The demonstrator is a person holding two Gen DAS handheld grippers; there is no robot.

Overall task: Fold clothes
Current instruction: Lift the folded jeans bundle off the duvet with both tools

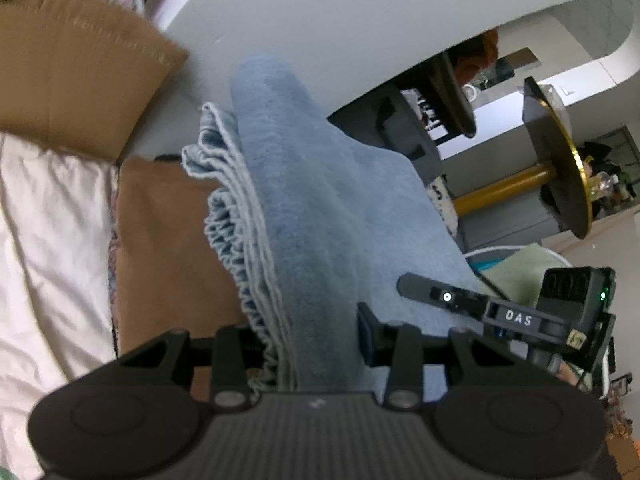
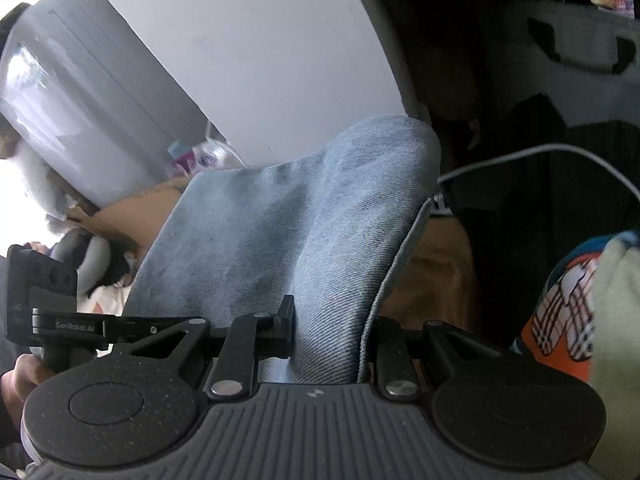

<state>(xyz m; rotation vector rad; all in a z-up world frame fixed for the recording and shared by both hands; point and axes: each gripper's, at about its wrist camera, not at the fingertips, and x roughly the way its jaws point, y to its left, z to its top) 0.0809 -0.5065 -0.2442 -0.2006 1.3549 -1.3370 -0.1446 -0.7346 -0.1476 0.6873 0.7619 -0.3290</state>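
The left gripper [image 1: 316, 344] pinches a bunched light-blue denim garment [image 1: 304, 200], layered ruffled hems showing on its left edge. The right gripper [image 2: 332, 336] clamps the same faded, twill-woven denim [image 2: 304, 216], which hangs between both above brown cardboard [image 1: 168, 240].

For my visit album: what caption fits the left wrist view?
Left gripper clamping folded light-blue denim garment above a brown cloth, right gripper alongside.

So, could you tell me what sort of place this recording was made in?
Probably a cluttered room in a home, not a lab. A white quilted bedcover lies at the left, cardboard boxes stand nearby, and more clothes are piled beside the blue denim garment being folded.
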